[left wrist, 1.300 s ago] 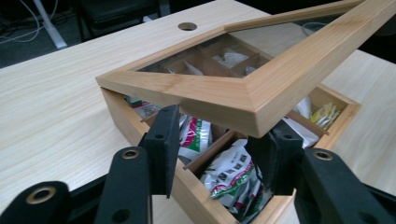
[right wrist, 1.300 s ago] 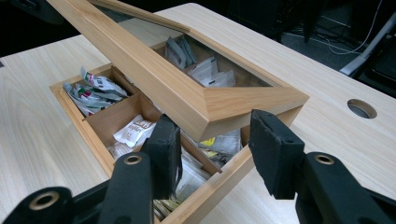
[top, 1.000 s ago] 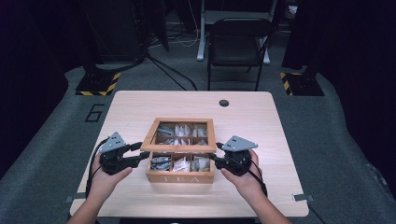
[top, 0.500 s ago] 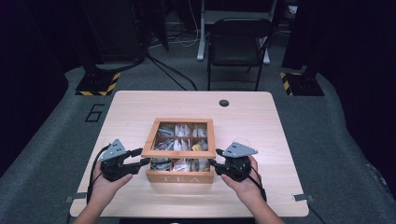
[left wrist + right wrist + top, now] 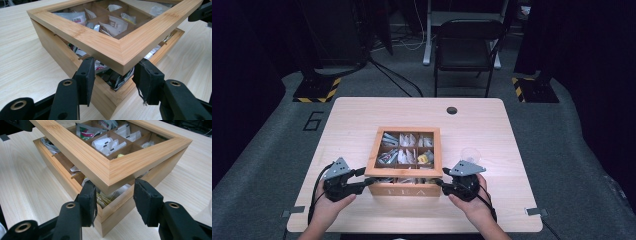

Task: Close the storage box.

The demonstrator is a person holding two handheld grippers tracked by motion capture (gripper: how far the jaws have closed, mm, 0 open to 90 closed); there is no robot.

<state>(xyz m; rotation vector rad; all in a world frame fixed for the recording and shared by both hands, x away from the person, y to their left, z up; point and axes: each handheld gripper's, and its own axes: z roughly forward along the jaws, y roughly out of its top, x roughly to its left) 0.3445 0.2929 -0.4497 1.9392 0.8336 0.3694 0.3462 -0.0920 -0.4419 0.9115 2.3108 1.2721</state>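
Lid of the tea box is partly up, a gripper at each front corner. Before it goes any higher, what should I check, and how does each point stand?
1. Lid lifted off the box base at the front: ok.
2. Left gripper straddles its lid corner, jaws open: ok.
3. Right gripper straddles its corner, jaws open: ok.
4. Firm grip on lid: cannot tell.
5. Tea packets inside compartments: ok.
6. Clear cup beside box, apart from it: ok.

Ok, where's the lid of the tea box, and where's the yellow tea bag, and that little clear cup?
lid (image 5: 130, 48): left gripper view, on its raised front corner.
yellow tea bag (image 5: 424, 158): high view, on the packet's middle, seen through the lid.
clear cup (image 5: 470, 152): high view, on its rim, right of the box.
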